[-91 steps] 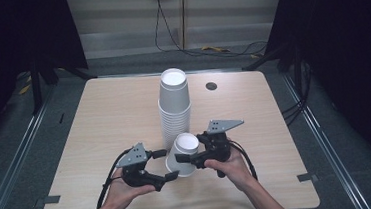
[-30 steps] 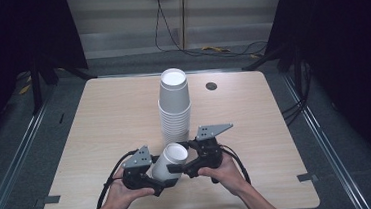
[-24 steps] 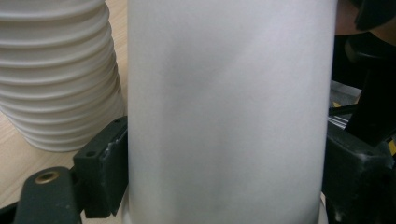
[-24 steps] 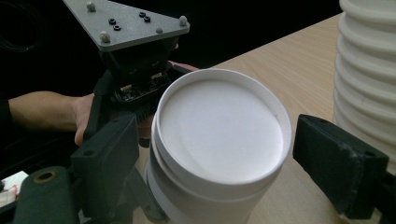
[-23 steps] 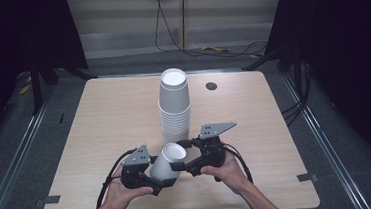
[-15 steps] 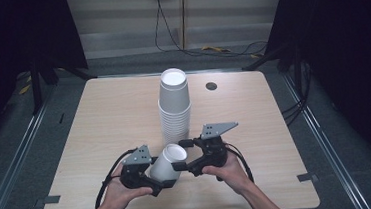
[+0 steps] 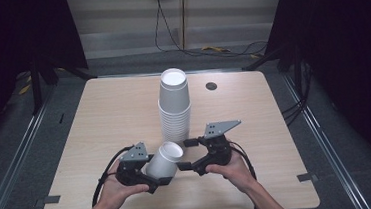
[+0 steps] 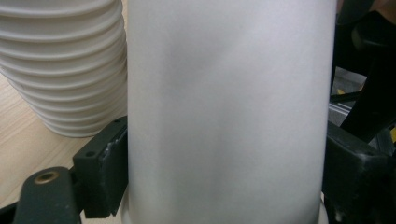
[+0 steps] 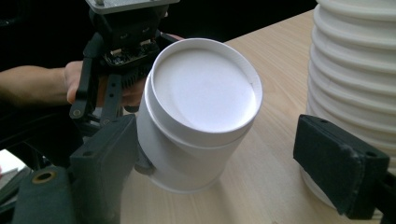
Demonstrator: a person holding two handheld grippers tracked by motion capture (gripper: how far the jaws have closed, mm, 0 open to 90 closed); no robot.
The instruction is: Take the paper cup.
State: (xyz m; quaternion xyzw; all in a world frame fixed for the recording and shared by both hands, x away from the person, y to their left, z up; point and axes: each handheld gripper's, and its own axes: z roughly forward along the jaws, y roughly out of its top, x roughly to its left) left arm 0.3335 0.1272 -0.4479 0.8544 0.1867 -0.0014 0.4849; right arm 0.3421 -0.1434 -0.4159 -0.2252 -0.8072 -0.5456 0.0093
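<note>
Left gripper (image 7: 151,175) clamped on a tilted white cup (image 7: 164,160) near the desk's (image 7: 99,116) front edge; right gripper (image 7: 190,154) jaws apart, level, facing it

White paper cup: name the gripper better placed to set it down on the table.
Left. The left gripper is clamped on the white paper cup, held tilted just above the table. The right gripper stands open beside it, gripping nothing.
</note>
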